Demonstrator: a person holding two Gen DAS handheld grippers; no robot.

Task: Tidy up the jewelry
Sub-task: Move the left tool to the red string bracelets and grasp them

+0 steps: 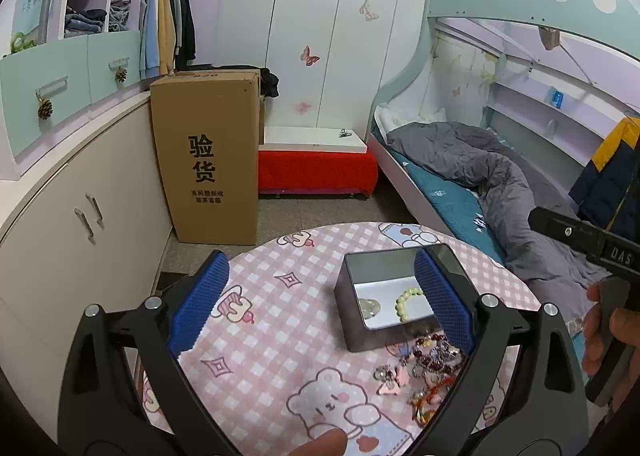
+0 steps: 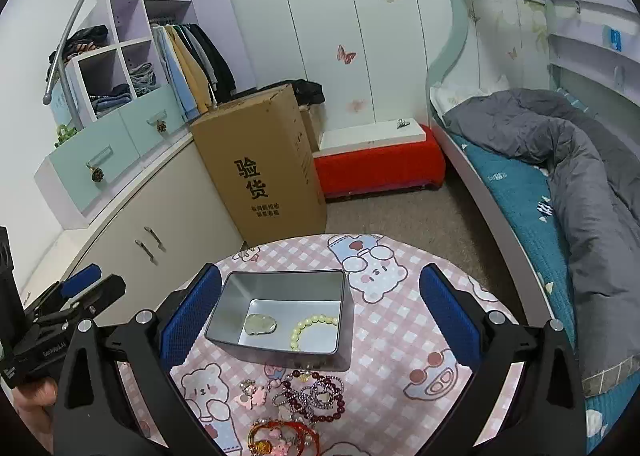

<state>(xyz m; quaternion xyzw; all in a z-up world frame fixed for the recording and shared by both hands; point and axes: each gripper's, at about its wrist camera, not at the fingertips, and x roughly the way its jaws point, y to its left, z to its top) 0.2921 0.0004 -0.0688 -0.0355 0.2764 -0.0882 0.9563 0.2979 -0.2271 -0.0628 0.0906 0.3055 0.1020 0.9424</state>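
A grey metal tin (image 2: 280, 316) stands open on the round table; it also shows in the left wrist view (image 1: 390, 298). Inside lie a pale green pendant (image 2: 261, 324) and a pale bead bracelet (image 2: 310, 330). In front of the tin lies a pile of jewelry (image 2: 312, 396): dark red beads, pink charms and a red-gold bangle (image 2: 280, 434); the pile also shows in the left wrist view (image 1: 424, 368). My right gripper (image 2: 320, 316) is open and empty, hovering over the tin and pile. My left gripper (image 1: 320, 304) is open and empty, left of the tin.
The table wears a pink checked cloth with bears (image 2: 400, 336). A tall cardboard box (image 2: 264, 172) and a red bench (image 2: 380, 168) stand on the floor beyond. A bed with a grey duvet (image 2: 560, 160) is to the right, cabinets (image 2: 132, 240) to the left.
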